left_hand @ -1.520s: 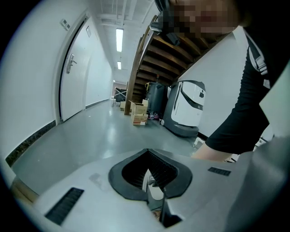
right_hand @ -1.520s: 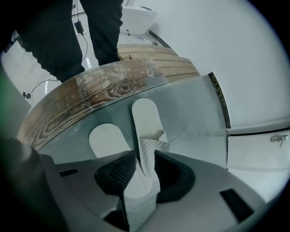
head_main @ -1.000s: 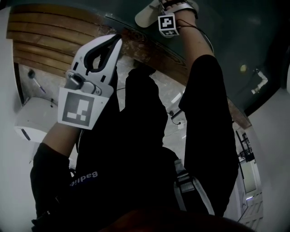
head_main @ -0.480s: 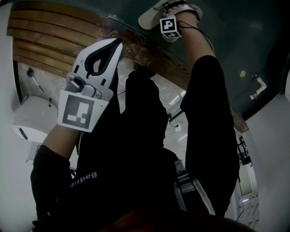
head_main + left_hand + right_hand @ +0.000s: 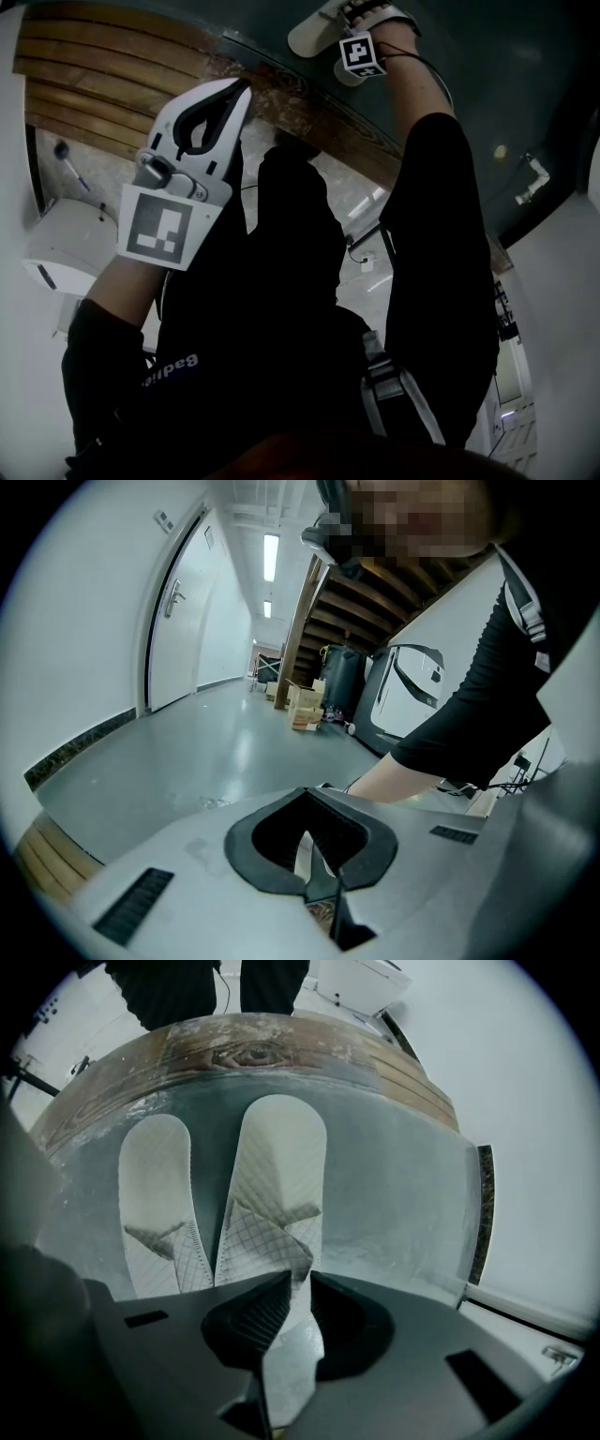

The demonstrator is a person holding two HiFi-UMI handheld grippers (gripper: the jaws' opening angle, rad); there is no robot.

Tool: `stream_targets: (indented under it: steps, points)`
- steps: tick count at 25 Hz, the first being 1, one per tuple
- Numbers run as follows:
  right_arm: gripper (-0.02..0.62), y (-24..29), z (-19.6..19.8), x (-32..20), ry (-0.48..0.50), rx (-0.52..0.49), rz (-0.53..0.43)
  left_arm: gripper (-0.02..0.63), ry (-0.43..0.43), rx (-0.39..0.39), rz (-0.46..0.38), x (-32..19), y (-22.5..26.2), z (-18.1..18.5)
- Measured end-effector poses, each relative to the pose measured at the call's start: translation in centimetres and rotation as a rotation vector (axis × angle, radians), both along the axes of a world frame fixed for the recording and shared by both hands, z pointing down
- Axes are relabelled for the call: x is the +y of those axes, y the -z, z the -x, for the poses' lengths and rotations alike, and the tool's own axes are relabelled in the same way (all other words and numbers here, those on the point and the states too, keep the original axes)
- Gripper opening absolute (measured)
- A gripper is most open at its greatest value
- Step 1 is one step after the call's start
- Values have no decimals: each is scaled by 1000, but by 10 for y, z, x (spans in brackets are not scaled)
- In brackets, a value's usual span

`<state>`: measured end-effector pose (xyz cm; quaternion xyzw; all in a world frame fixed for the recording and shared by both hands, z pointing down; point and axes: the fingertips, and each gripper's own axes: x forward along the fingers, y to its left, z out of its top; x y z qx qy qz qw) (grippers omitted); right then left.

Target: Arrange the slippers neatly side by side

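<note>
**2 white slippers lie side by side on the grey floor (image 5: 394,1185), 1 of them pinched by the right gripper (image 5: 296,1277).**
Both have flat, round-toed soles and diamond-quilted cloth straps. The held slipper (image 5: 281,1166) lies just beside the second slipper (image 5: 155,1185), toes toward a worn wooden step (image 5: 253,1044). The narrow jaws grip its strap edge and are beginning to open. The gripper's cube (image 5: 361,53) carries a black-and-white square marker. The left gripper (image 5: 309,794) is clenched on nothing, raised well apart. White lettering on the black sleeve (image 5: 169,370) is unreadable.
</note>
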<state>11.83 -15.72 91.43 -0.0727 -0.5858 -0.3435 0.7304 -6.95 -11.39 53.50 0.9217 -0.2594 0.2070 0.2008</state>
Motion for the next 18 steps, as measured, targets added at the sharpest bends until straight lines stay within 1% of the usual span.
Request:
stream_targets:
  steps: [1, 3, 5, 7, 8, 10, 11, 13, 15, 18]
  points:
    - [61, 4, 0, 0, -5, -11, -9, 0, -2, 1, -1, 1, 2, 0]
    - [67, 16, -1, 0, -39, -36, -33, 0, -6, 3, -3, 4, 6, -2]
    - [81, 36, -5, 0, -115, -68, -68, 0, -12, 5, -5, 9, 15, -5]
    - [81, 64, -13, 4, -240, -118, -123, 0, -23, 16, -17, 13, 30, -9]
    - [81, 81, -15, 8, -312, -159, -163, 0, -33, 25, -28, 15, 39, -11]
    - [81, 115, -9, 25, -442, -283, -255, 0, -63, 36, -53, 21, 58, -15]
    - [81, 131, -2, 42, -502, -341, -269, 0, -80, 36, -63, 24, 69, -15]
    - [81, 160, 15, 86, -594, -413, -242, 0, -102, 44, -81, 30, 91, -17]
    - [81, 188, 34, 125, -625, -448, -228, 0, -108, 60, -97, 34, 115, -17]
    - [81, 222, 64, 177, -676, -471, -212, 0, -134, 63, -117, 45, 148, -15]
